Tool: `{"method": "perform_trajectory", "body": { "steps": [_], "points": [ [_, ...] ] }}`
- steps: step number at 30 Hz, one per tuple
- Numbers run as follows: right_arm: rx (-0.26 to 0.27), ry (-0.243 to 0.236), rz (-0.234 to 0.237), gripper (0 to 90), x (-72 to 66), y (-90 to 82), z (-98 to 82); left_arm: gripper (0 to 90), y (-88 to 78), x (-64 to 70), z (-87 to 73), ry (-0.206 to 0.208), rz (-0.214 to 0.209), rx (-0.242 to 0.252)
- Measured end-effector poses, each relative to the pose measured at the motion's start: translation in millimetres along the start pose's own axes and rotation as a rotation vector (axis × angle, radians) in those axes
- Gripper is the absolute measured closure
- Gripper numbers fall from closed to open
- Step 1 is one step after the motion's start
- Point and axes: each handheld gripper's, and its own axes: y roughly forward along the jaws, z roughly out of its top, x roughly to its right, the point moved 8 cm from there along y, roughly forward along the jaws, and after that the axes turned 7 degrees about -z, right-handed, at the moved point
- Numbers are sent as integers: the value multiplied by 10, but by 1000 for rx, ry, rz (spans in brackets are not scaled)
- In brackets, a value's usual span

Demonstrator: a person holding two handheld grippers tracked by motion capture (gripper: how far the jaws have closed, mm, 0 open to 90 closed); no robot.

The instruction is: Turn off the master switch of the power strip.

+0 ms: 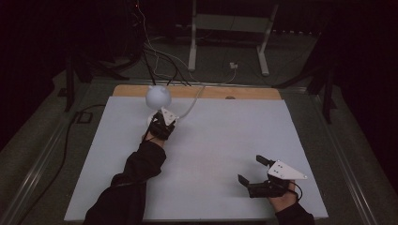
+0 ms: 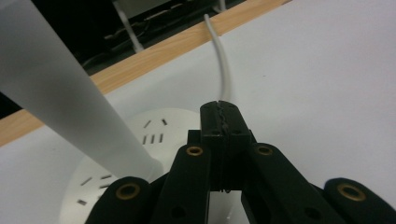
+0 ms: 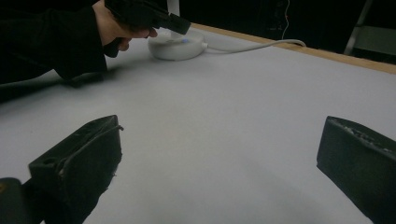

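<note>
Left gripper (image 2: pixel 219 114), jaws pressed together, hovers over the lamp base (image 2: pixel 154 128); right gripper (image 1: pixel 253 169), spread, lies well away.

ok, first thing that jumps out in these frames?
The white lamp at the table's far edge, its round base sitting on the white sheet with a white cable running off over the wooden edge. The left hand-held gripper is shut above that base; the right hand-held gripper rests open, near right.
</note>
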Motion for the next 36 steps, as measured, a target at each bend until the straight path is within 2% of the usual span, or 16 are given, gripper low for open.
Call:
{"method": "perform_trajectory", "body": {
  "steps": [8, 22, 26, 27, 31, 36],
  "points": [
    [2, -2, -1, 0, -1, -4, 3, 900, 38, -47, -56, -3, 33, -3],
    [2, -1, -1, 0, 6, -4, 2, 900, 99, -45, -112, -1, 45, -13],
    [0, -3, -1, 0, 0, -4, 1, 900, 96, -53, -118, -6, 51, -17],
    [-1, -2, -1, 0, 0, -3, 0, 900, 97, -54, -116, -18, 46, -14],
    [-3, 1, 0, 0, 2, 0, -3, 900, 104, -34, -119, 2, 49, -20],
    [-1, -2, -2, 0, 2, -6, 0, 900, 114, -37, -131, -7, 55, -28]
  ]
}}
